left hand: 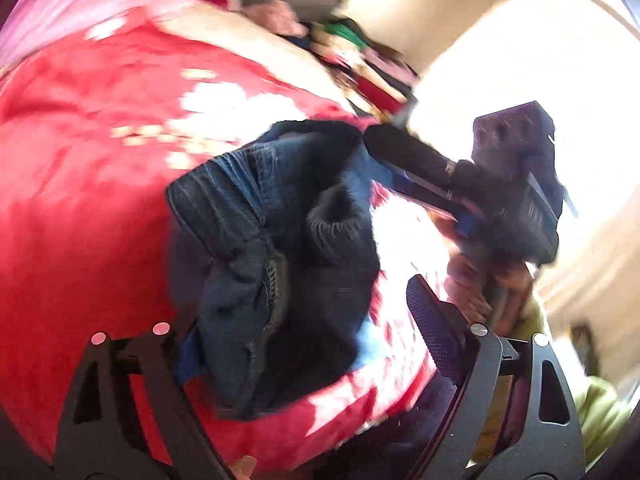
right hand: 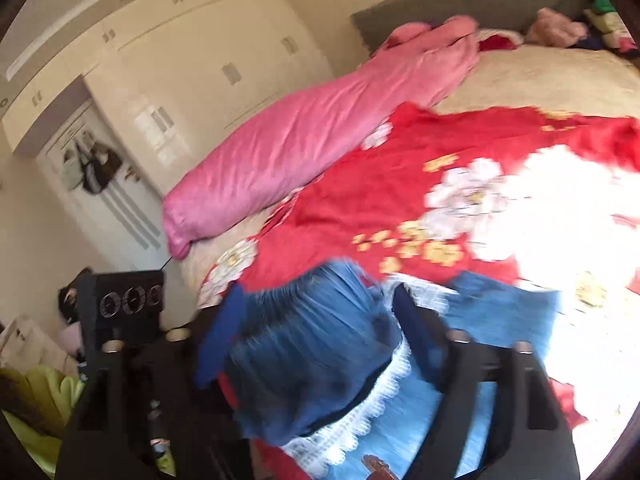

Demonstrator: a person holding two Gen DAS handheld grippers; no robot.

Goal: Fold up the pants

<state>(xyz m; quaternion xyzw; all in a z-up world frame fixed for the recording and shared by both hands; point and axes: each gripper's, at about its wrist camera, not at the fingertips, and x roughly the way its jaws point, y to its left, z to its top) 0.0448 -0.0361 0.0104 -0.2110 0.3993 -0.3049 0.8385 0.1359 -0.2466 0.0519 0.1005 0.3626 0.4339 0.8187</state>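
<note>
risk 1: pants (left hand: pixel 280 248) bunched and twisted with the waistband folded in on itself; a fold made from this state would likely trap wrinkles or come out lopsided.
risk 2: both views motion-blurred, so the cloth is probably swinging; it could slide out of a thin pinch.
risk 3: the two grippers are close together near the cloth; fingers could snag the same layer or clip each other.
risk 4: blue lace-edged cloth (right hand: pixel 400 412) lies under the pants, could get picked up with them.
pants location: over the red floral blanket (right hand: pixel 420 184) on the bed (right hand: pixel 540 80), at 6 o'clock in the right wrist view, centre in the left.
left gripper (left hand: pixel 304 332): jaws spread wide around the denim bundle; cannot tell if anything is pinched.
right gripper (right hand: pixel 316 340): denim between the jaws, one finger hidden, grip state cannot tell.
counts: pants 1; grippers 2; red blanket 1; pink bolster pillow (right hand: pixel 304 140) 1, at 10 o'clock; clothes pile (right hand: pixel 600 28) 1, at 1 o'clock, items uncountable.
</note>
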